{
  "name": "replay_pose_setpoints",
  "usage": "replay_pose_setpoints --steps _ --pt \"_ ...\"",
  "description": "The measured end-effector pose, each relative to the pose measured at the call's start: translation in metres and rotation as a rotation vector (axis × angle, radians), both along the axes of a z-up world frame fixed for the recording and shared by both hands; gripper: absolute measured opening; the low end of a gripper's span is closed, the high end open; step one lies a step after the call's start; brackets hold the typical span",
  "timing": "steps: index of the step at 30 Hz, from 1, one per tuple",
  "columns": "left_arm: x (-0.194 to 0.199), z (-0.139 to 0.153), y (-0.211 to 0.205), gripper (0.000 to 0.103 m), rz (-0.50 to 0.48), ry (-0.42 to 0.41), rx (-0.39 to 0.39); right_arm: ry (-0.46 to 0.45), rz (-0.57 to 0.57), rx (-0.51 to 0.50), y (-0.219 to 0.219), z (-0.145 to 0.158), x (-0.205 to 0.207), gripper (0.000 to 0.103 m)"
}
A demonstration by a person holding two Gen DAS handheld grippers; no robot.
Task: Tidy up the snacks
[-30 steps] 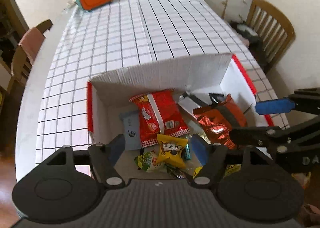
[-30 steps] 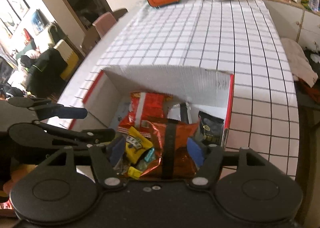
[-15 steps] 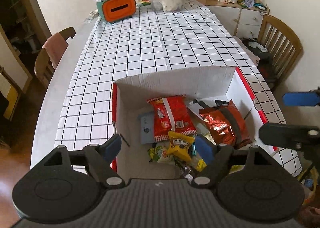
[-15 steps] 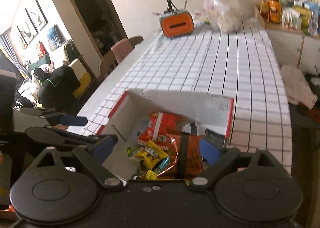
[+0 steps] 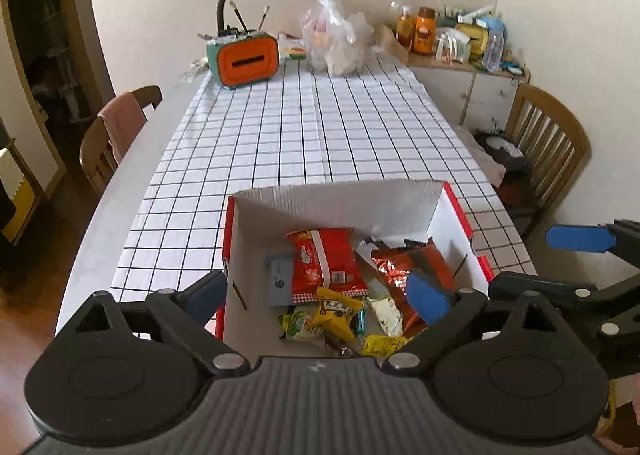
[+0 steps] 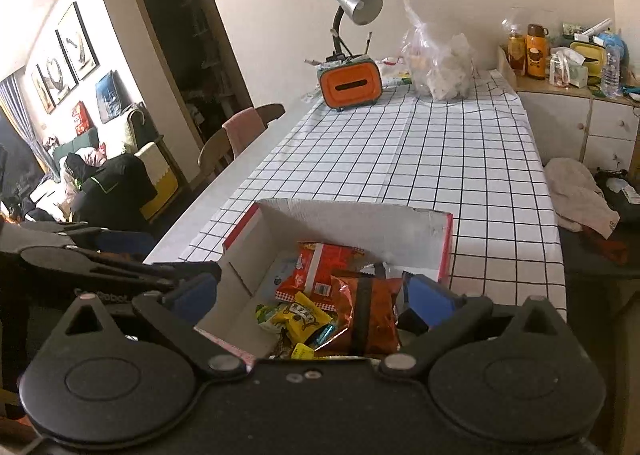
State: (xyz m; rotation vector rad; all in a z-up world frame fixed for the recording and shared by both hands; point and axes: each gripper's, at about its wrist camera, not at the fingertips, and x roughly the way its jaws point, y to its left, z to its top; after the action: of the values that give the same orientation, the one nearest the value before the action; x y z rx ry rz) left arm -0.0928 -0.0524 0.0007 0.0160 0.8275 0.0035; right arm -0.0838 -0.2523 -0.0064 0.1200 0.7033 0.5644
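Left wrist view: left gripper (image 5: 318,291) points steeply down toward the near end of the open box (image 5: 340,201). Its jaws have just been opening and now stand wide, one blue pad outside the box's left wall, the other over the snacks; nothing between the pads. Right gripper (image 5: 560,261) enters from the right edge of this view, side-on, beside the box's right wall; one blue pad shows clearly, the other finger only as a dark bar.

Right wrist view: right gripper (image 6: 316,295) is angled down less steeply, over the box's near right corner. Its jaws have also just been opening and are spread wide, empty. Left gripper (image 6: 132,259) lies at the left edge, dark and partly lost against the background.

Snacks all sit inside the box, at the near end of the counter (image 5: 280,143) with the checked cloth. Red packet (image 5: 326,261) lies flat toward the middle, orange foil packet (image 5: 408,267) to its right, yellow packet (image 5: 334,309) in front, small green and yellow wrappers nearer still.

Hidden or unclear: the box's near wall and nearest wrappers are cut off by the gripper bodies. The right pad covers part of the orange foil packet in both views. A pale blue item (image 5: 280,279) left of the red packet is too small to identify. No hand is visible.
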Motion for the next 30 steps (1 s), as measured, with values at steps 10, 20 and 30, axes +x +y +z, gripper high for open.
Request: replay_pose_setpoints --steps 10,20,30 --pt "-0.013 0.002 -0.010 0.098 0.018 -0.002 -0.012 -0.026 -0.035 0.012 -0.007 0.006 -0.019 0.103" --pt "-0.017 0.001 -0.016 0.098 0.014 0.010 -0.001 -0.029 -0.109 0.007 -0.015 0.004 -0.024 0.103" --pt "-0.018 0.001 -0.016 0.098 0.010 0.015 0.005 -0.045 -0.105 0.018 -0.017 0.006 -0.025 0.103"
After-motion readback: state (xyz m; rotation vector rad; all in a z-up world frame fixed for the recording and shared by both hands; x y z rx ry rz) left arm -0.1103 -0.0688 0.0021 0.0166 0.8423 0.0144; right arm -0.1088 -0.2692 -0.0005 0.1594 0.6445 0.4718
